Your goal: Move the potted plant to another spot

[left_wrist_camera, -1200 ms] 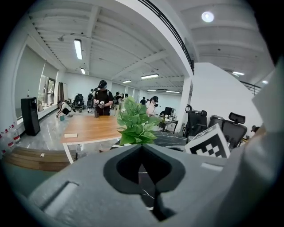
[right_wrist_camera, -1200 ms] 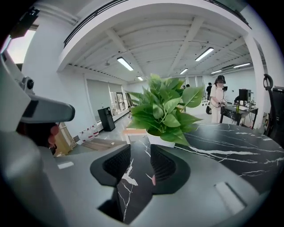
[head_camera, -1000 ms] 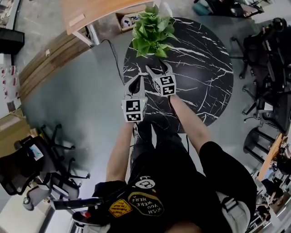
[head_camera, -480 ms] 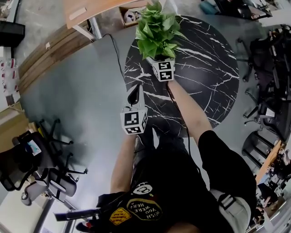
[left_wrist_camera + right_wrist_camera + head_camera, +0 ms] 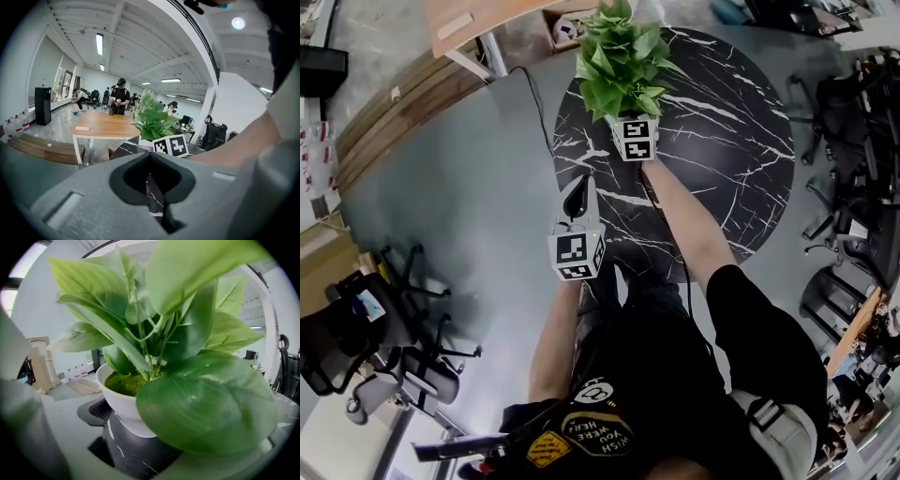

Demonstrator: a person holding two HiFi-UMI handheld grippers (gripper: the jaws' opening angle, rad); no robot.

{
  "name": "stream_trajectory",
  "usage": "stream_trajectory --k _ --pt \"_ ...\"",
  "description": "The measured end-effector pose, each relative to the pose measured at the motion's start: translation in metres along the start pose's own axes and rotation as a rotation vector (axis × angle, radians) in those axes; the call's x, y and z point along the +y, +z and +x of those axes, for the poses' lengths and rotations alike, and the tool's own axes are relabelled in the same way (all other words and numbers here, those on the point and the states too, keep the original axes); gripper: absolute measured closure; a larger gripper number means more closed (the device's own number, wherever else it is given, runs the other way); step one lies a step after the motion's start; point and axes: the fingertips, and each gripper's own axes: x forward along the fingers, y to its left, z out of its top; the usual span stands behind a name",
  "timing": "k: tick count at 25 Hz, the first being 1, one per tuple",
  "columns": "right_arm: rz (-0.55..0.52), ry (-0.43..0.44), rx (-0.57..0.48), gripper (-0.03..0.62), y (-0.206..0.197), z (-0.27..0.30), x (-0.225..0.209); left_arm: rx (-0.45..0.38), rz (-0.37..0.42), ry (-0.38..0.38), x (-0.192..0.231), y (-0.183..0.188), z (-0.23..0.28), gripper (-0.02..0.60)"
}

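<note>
The potted plant (image 5: 622, 58), green leaves in a white pot (image 5: 123, 405), stands near the far left rim of the round black marble table (image 5: 727, 159). My right gripper (image 5: 140, 430) is reached in under the leaves, and only its marker cube (image 5: 636, 139) shows in the head view. Its jaws are closing with the pot between them. The left pad (image 5: 96, 409) sits just beside the pot wall, and a big leaf hides the right one. My left gripper (image 5: 578, 187) hangs back at the table's near left edge, shut and holding nothing.
A wooden table (image 5: 487, 23) and a cardboard box (image 5: 562, 30) stand beyond the marble table. A cable (image 5: 534, 108) runs across the grey floor. Office chairs stand at the lower left (image 5: 380, 342) and along the right (image 5: 862, 131). Several people (image 5: 121, 96) are far off.
My right gripper has gone forward across the table to the plant, and its jaws now sit under the leaves around the pot. The left gripper has stayed in place.
</note>
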Motion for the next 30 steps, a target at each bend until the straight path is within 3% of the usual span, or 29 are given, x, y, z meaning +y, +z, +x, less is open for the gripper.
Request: stream_trajectory --k 9,21,30 --pt "0.028 -0.056 0.006 0.109 -0.009 -0.014 -0.042 0.001 0.03 -0.031 -0.015 0.002 0.006 0.577" --pt "0.143 -0.295 0.004 0.109 -0.05 -0.094 -0.195 0.038 0.086 -0.109 -0.059 -0.009 0.023 0.577" --pt "0.212 -0.49 0.031 0.109 -0.105 -0.2 -0.302 0.06 0.154 -0.202 -0.102 -0.019 0.033 0.577"
